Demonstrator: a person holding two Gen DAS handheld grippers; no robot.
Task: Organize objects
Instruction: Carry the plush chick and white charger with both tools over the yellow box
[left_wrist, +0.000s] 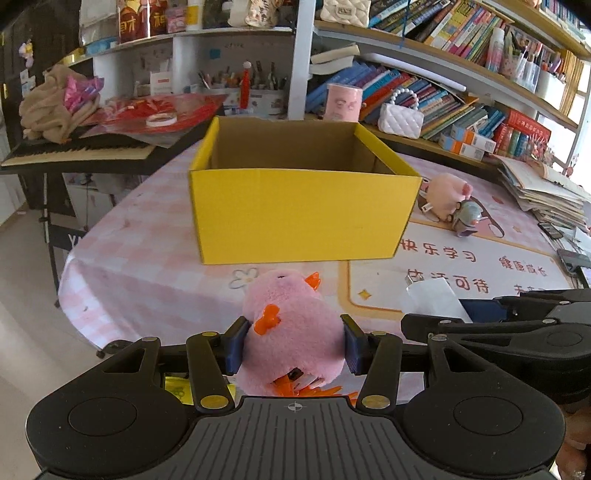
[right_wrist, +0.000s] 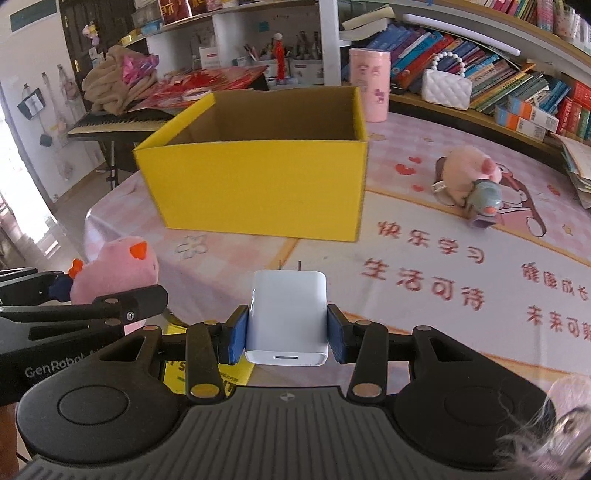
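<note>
An open yellow cardboard box (left_wrist: 299, 214) stood on the pink checked tablecloth (left_wrist: 140, 251), in the centre of both views. A fluffy pink plush chick (left_wrist: 291, 332) was held between the left gripper (left_wrist: 293, 343) pads, low in the frame before the box. A white plug-in charger block (right_wrist: 286, 317) was clamped in the right gripper (right_wrist: 286, 332), likewise before the box. A pale pink plush pig (right_wrist: 467, 177) lay on the cloth at right of the box, a small grey figurine (right_wrist: 485, 203) touching it. A pink cylindrical tin (right_wrist: 369, 85) stood behind the box.

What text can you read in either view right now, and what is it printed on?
"快乐学习" on the table mat.
"生活可待" on the same mat, the line below.
"GenRobot" (cut off after) on the left gripper body.
Book spines, yellow leaflet and red shelf tins: too small or blurred.
</note>
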